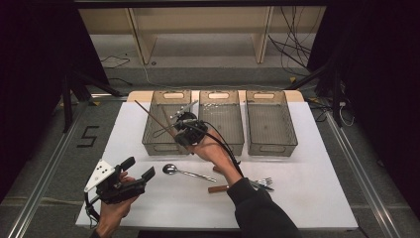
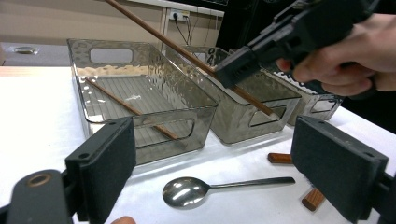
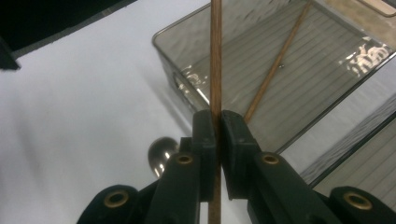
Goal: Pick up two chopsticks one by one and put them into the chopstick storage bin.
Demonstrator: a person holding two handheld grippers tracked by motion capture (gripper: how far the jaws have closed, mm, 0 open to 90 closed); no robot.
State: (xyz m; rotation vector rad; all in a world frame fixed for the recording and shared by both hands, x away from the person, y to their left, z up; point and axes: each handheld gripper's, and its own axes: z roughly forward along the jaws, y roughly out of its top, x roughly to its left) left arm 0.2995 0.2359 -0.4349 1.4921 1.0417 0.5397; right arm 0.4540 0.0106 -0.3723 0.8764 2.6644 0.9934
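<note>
The right hand-held gripper (image 3: 215, 135) is clenched on a brown chopstick (image 3: 215, 56), held above the left clear bin (image 1: 148, 141) where another chopstick (image 2: 130, 109) already lies – pinched so thinly, it could pivot and land on the bench (image 1: 307, 198). The left hand-held gripper (image 2: 215, 172) stands released; its view alone shows the stick's slant – and the spoon (image 2: 187, 191) close up

A lab: black curtains (image 1: 34, 74), floor cables (image 1: 292, 47) (taped numeral).
</note>
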